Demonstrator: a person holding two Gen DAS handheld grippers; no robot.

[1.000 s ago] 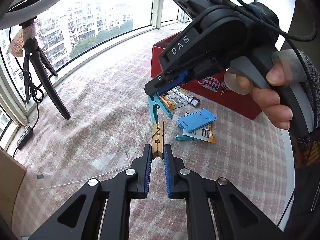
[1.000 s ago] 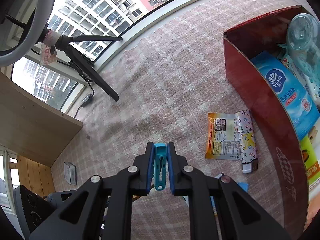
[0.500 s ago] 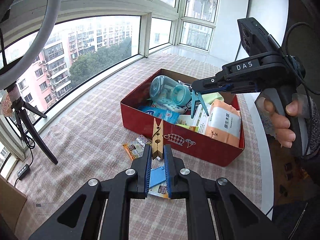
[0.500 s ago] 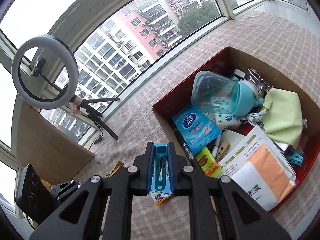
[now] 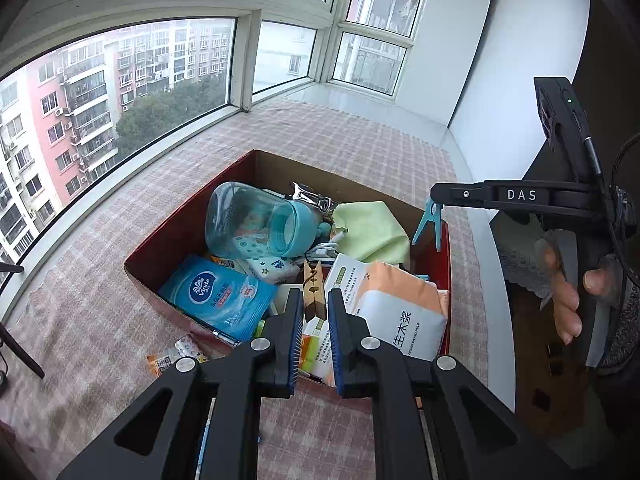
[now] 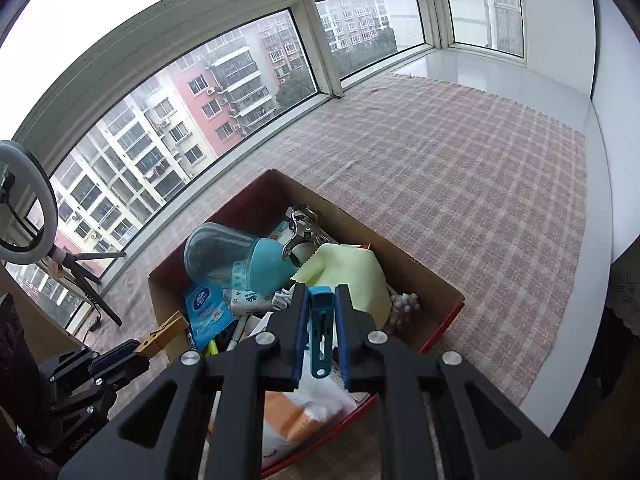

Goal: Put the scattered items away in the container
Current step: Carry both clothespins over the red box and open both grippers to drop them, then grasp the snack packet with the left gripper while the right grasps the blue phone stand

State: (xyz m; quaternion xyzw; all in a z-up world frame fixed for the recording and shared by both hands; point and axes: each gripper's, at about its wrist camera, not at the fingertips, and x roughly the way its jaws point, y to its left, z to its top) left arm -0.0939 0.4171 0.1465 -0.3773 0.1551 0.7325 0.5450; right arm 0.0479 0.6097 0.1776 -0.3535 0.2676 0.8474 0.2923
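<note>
The red cardboard box (image 5: 176, 236) (image 6: 436, 322) lies on the checked cloth, full of items: a blue bottle (image 5: 256, 220), a tissue pack (image 5: 216, 296), a green cloth (image 5: 372, 228). My left gripper (image 5: 315, 295) is shut on a wooden clothespin (image 5: 313, 280) above the box's near edge. Over the box's right side, the jaws of my right gripper (image 6: 321, 290) are opening. A teal clothespin (image 6: 322, 328) still sits between its pads and hangs from its tip (image 5: 430, 220). The right wrist view shows the left gripper (image 6: 136, 354) with the wooden clothespin (image 6: 166, 334) at the lower left.
Small sachets (image 5: 176, 356) lie on the cloth just left of the box's near corner. A tripod leg (image 5: 20, 352) and a ring light (image 6: 24, 200) stand at the left by the window. The cloth's edge (image 6: 560, 340) runs along the right.
Both grippers have carried their clothespins from the loose items on the cloth to above the box. The right gripper's pads now stand slightly wider around the teal clothespin.
</note>
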